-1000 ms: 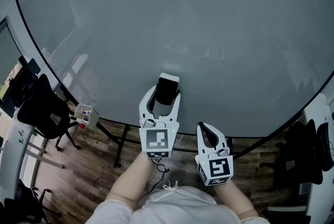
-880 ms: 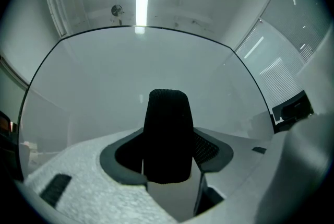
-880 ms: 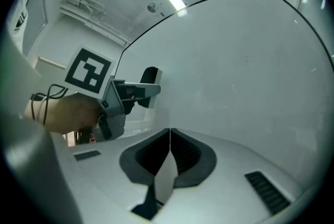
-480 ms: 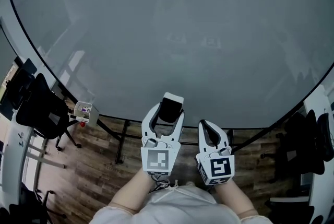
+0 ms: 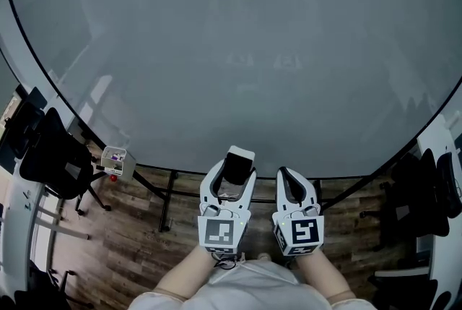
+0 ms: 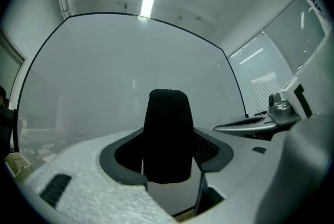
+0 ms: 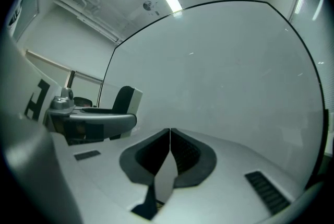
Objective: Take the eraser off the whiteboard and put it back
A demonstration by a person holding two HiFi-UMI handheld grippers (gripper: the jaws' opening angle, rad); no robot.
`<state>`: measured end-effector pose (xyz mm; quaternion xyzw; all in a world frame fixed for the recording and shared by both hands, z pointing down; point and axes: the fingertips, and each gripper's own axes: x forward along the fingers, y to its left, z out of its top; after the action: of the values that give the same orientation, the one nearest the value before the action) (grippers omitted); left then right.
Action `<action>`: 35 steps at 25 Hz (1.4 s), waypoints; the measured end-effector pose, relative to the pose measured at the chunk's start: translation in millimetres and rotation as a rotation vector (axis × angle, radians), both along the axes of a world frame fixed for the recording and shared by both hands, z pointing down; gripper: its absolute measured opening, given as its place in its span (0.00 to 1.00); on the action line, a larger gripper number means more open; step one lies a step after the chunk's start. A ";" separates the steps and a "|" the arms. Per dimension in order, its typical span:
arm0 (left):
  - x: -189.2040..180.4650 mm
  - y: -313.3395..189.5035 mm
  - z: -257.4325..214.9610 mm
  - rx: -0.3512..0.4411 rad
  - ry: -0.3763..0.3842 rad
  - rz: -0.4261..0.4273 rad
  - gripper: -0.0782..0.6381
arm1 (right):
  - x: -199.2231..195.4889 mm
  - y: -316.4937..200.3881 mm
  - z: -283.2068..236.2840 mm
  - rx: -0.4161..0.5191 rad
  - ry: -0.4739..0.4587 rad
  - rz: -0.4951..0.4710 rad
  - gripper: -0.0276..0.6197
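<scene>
The eraser (image 5: 237,160), black felt with a white back, sits between the jaws of my left gripper (image 5: 234,173), which is shut on it. It is held low in front of the large grey whiteboard (image 5: 238,48), near the board's bottom edge. In the left gripper view the eraser (image 6: 167,129) stands upright between the dark pads (image 6: 215,149). My right gripper (image 5: 283,174) hangs just to the right, shut and holding nothing. In the right gripper view its pads (image 7: 182,154) meet, and the eraser (image 7: 127,101) shows at the left.
Dark office chairs stand at the left (image 5: 50,157) and the right (image 5: 429,193). A small white box (image 5: 115,160) hangs at the board's lower left corner. The board's stand legs (image 5: 170,196) rest on a wooden floor (image 5: 130,243).
My left gripper has come down and back toward me with the eraser, from the board's face to beside the right gripper. The right gripper has stayed put.
</scene>
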<state>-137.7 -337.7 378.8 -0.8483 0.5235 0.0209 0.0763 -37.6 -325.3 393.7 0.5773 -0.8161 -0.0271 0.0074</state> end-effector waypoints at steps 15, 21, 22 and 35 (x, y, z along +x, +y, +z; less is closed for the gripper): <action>-12.8 -5.9 -7.0 -0.016 0.045 -0.032 0.48 | -6.7 -4.2 -5.8 0.013 0.000 -0.014 0.09; -7.8 -7.7 -10.8 0.020 0.019 -0.021 0.48 | -7.5 -4.1 -16.6 0.041 -0.015 -0.022 0.09; -7.9 -8.7 -13.8 0.026 0.018 -0.021 0.48 | -8.1 -4.7 -17.5 0.042 -0.018 -0.027 0.09; -16.7 -39.5 -77.0 0.147 -0.005 -0.069 0.48 | -10.9 -13.9 -22.4 0.050 -0.014 -0.056 0.09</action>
<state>-154.4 -377.2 301.8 -0.8219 0.5494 0.0545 0.1402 -48.5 -339.2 371.3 0.5545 -0.8310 -0.0436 -0.0134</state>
